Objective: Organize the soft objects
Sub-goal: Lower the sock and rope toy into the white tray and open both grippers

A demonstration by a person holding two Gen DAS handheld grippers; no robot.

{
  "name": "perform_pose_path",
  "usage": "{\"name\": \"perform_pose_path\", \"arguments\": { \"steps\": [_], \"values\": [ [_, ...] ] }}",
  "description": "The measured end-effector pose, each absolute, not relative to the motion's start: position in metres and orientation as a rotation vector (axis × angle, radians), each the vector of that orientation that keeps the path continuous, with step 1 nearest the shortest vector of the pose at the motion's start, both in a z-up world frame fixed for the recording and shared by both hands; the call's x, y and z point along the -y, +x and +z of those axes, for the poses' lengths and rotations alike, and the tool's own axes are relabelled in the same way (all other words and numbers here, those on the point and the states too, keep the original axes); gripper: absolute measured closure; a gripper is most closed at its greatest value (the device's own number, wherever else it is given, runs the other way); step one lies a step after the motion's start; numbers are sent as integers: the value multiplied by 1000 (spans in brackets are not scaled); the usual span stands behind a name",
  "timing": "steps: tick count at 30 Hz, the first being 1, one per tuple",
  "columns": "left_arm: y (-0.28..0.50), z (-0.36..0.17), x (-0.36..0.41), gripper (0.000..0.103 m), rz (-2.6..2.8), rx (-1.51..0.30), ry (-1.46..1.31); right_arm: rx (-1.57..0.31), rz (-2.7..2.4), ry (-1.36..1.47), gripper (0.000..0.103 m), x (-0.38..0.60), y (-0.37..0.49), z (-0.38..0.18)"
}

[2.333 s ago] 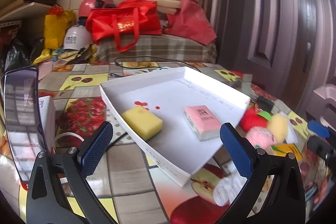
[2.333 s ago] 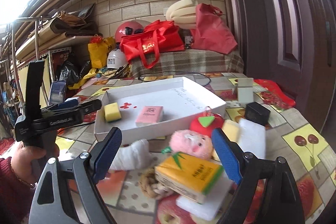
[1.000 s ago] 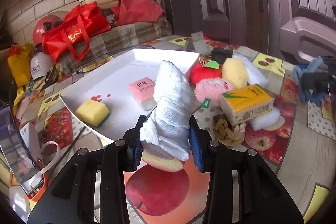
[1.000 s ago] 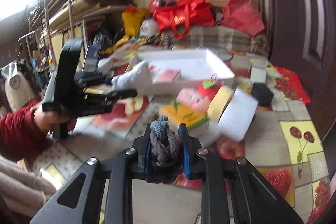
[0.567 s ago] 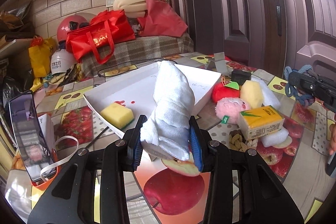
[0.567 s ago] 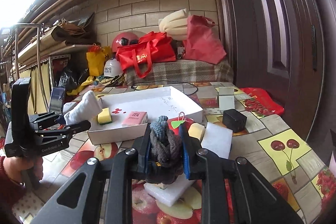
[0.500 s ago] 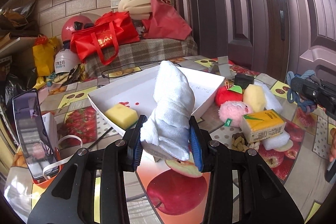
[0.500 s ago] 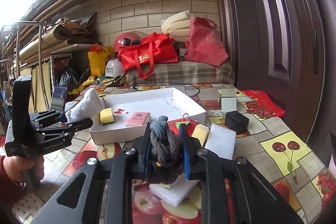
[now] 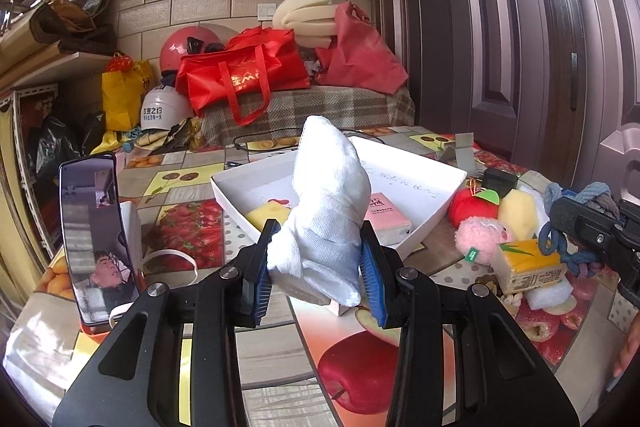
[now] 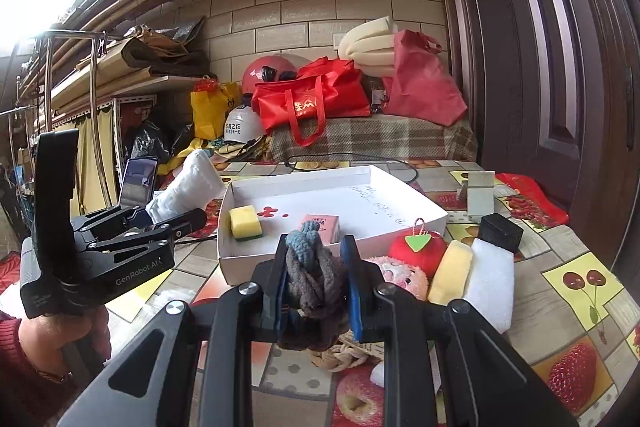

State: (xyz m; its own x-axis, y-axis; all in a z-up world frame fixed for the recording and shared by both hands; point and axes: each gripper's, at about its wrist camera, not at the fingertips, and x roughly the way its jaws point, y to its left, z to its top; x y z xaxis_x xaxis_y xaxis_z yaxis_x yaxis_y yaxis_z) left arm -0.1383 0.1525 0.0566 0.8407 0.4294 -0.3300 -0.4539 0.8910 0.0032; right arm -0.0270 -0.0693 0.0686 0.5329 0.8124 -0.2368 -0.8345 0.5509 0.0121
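Note:
My left gripper [image 9: 318, 261] is shut on a rolled white cloth [image 9: 328, 211], held above the table just in front of the white tray [image 9: 440, 199]; the same cloth [image 10: 188, 189] shows left of the tray [image 10: 420, 203] in the right wrist view. My right gripper [image 10: 316, 287] is shut on a blue-grey knotted rope toy [image 10: 314, 267], which also appears at the right edge of the left wrist view [image 9: 576, 223]. Inside the tray lie a yellow sponge [image 10: 245, 222] and a pink block [image 10: 322, 226].
Right of the tray sit a red plush apple [image 10: 416, 249], a pink plush [image 10: 400, 277], a yellow sponge [image 10: 450, 273], white foam [image 10: 490, 281], a tissue pack [image 9: 528, 263] and a tan rope knot [image 10: 340, 355]. A phone [image 9: 94, 235] stands at the left. A black box [image 10: 500, 233] sits behind.
Both grippers have swung left toward the tray, each keeping its hold. The tray now sits closer and more centred in both wrist views.

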Motion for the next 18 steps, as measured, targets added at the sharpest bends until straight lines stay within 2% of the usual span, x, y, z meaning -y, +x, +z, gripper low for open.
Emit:
{"name": "perform_pose_path", "arguments": {
  "steps": [18],
  "values": [
    [-109, 55, -183, 65, 587, -356, -67, -334, 987, -63, 81, 30, -7, 59]
  ]
}}
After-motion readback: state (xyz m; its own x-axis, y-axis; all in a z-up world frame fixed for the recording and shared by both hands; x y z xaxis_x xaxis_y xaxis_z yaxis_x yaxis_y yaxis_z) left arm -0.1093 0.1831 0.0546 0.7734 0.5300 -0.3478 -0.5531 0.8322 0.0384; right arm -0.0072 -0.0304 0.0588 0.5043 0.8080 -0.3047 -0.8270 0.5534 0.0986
